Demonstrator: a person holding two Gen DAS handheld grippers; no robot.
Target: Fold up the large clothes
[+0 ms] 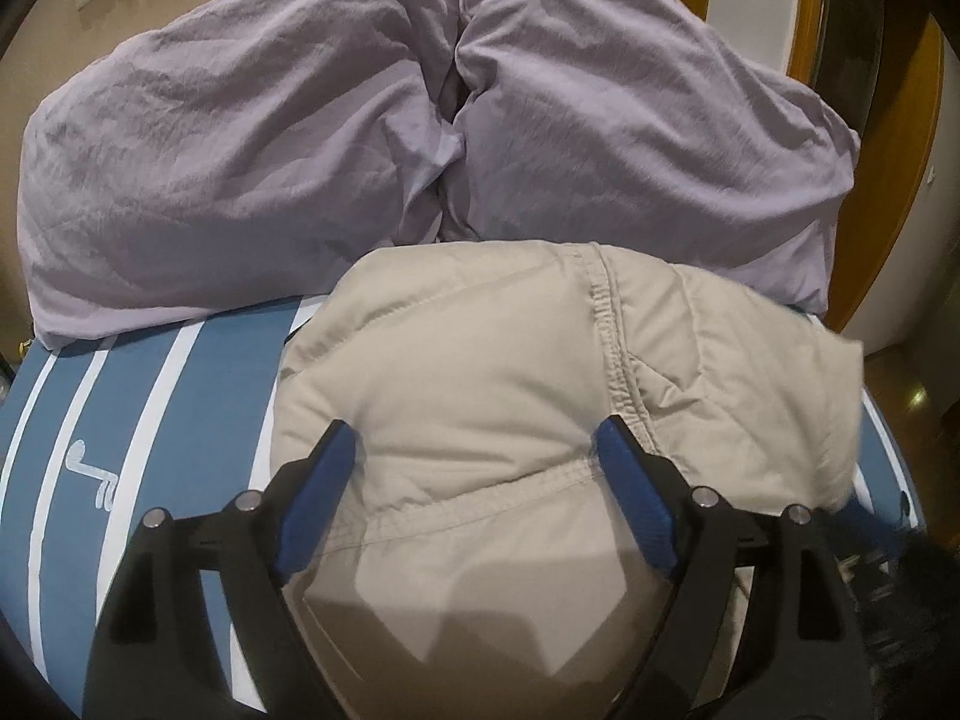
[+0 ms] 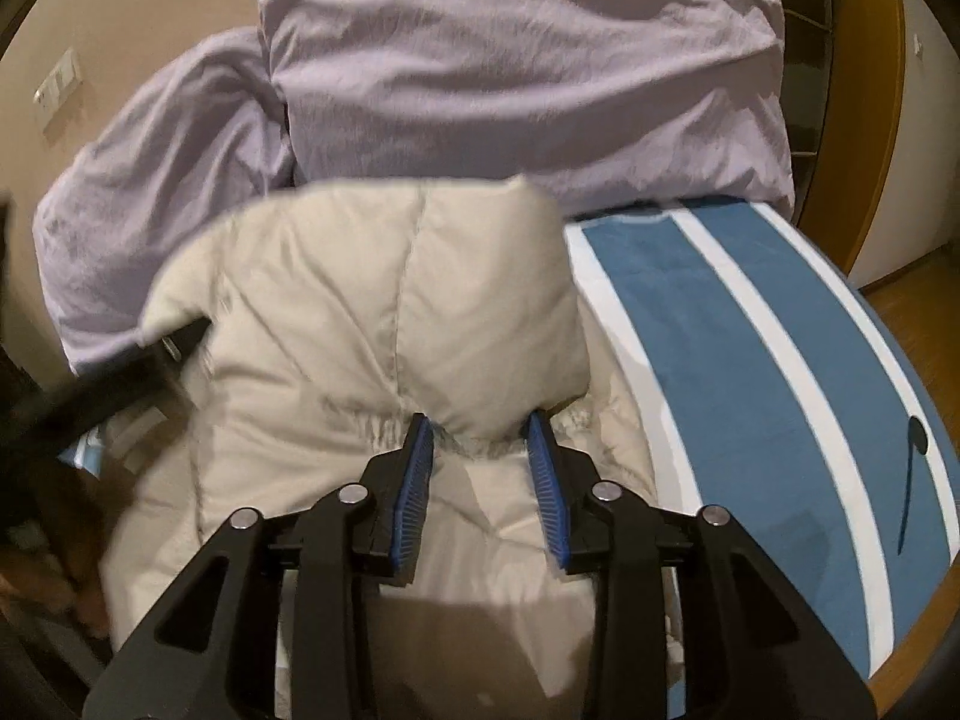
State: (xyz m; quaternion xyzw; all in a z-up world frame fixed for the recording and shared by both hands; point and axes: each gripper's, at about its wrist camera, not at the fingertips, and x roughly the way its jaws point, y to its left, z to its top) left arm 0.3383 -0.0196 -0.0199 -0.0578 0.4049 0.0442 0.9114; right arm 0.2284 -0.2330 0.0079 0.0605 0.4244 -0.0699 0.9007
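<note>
A beige padded jacket (image 1: pixel 480 372) lies bunched on the blue and white striped bed (image 1: pixel 120 420). My left gripper (image 1: pixel 477 438) is open, its blue pads wide apart over the jacket's quilted fabric near a seam. In the right wrist view the same jacket (image 2: pixel 372 312) lies folded over itself. My right gripper (image 2: pixel 480 435) is open with its pads on either side of a puffed fold at the elastic seam. The left gripper shows blurred at the left edge of the right wrist view (image 2: pixel 120 360), against the jacket's left side.
Two lilac pillows (image 1: pixel 240 150) (image 2: pixel 516 78) lean against the wall behind the jacket. The striped bed cover (image 2: pixel 780 360) runs to the right, with its edge and a wooden floor (image 2: pixel 900 300) beyond. A wooden door frame (image 1: pixel 864 120) stands at right.
</note>
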